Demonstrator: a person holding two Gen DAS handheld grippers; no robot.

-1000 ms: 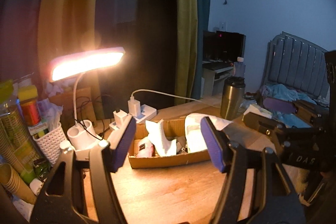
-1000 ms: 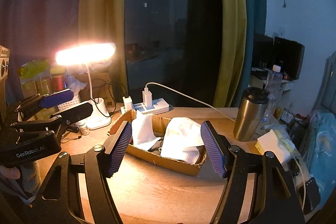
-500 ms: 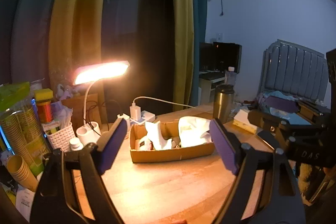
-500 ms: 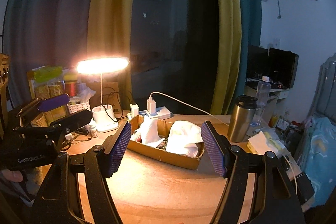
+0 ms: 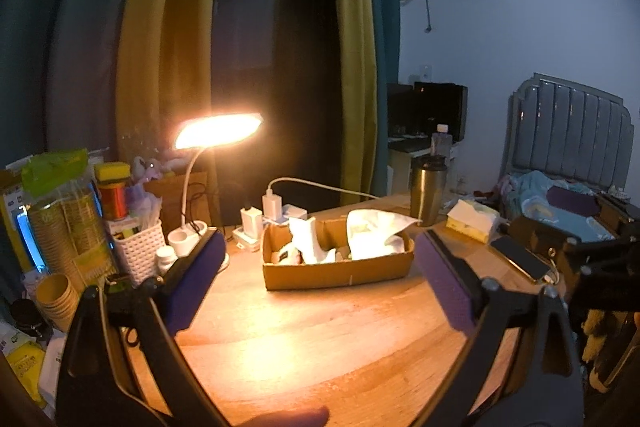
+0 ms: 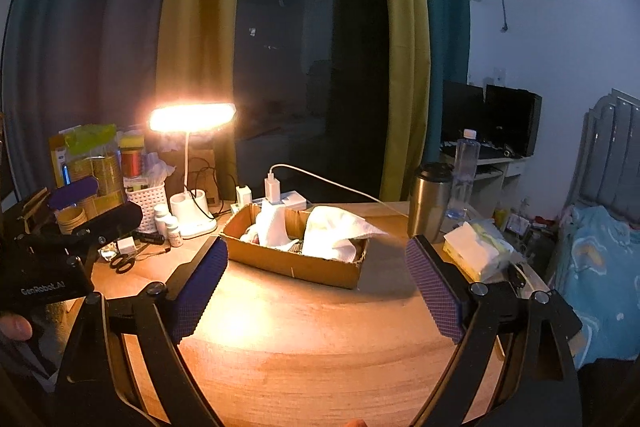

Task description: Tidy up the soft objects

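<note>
Both tools empty, jaws opening: left tool (image 5: 316, 283), right tool (image 6: 316, 287). White cloths (image 6: 332, 231) sitting in cardboard box (image 6: 296, 265) on bench (image 6: 320, 339). Step seemingly finishing; next likely tidying remaining cloth.

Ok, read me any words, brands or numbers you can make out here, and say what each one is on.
"GenRobot.AI": on the black body of the left gripper, seen in the right wrist view.
Print on the stacked paper cups and the packets beside them: too blurred to read.
Nothing else is legible.
</note>
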